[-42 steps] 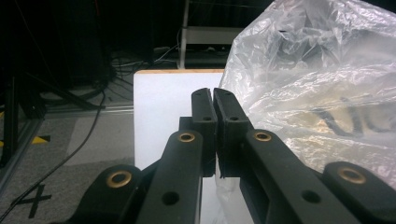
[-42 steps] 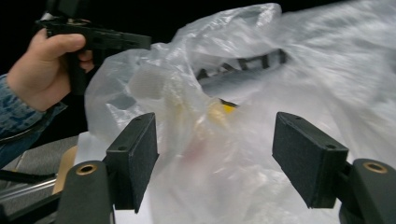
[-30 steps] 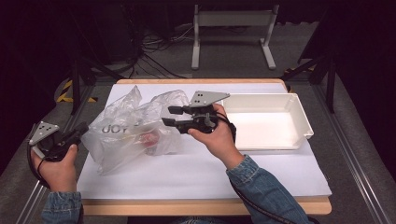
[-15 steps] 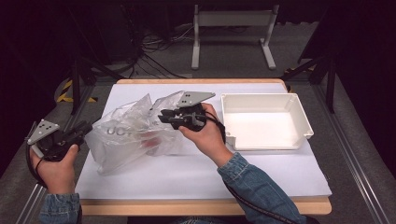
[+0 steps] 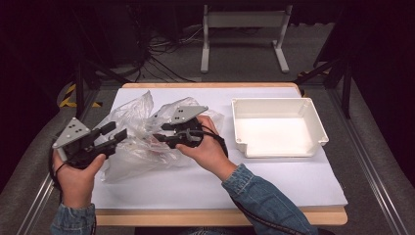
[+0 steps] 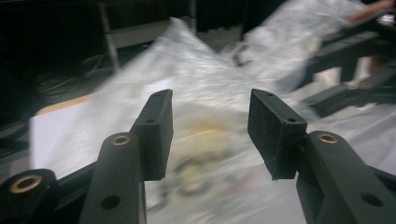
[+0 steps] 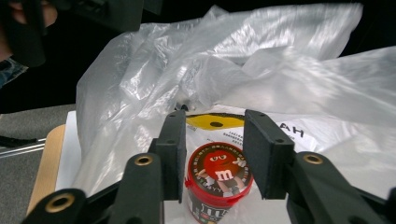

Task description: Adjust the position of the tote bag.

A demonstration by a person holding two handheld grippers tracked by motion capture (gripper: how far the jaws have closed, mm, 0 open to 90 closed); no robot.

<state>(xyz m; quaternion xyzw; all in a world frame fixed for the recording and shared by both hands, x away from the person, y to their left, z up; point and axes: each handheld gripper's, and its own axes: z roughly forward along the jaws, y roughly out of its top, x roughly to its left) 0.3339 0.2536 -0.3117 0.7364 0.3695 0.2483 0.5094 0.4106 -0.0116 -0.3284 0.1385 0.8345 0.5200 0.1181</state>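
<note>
So the candy tub (image 7: 219, 179), the little red-lidded one with the cartoon face on top, is sitting inside the clear plastic bag (image 5: 132, 142) on the left half of the table (image 5: 220, 181). In the right gripper view it's right between the jaws of the right gripper (image 7: 212, 154), which have just been spreading a bit; the pads sit on either side of the lid, but I honestly can't tell if they're pinching it or just straddling it. The left gripper (image 6: 210, 130) has also just been opening up, jaws apart with nothing in them, pointed at the crumpled side of the bag. The white tray (image 5: 313, 125) over on the right has nothing in it. My read: this is barely started, the tub is lined up for a grab, and it's got to be gripped, pulled out of the bag and probably dropped in that tray
</note>
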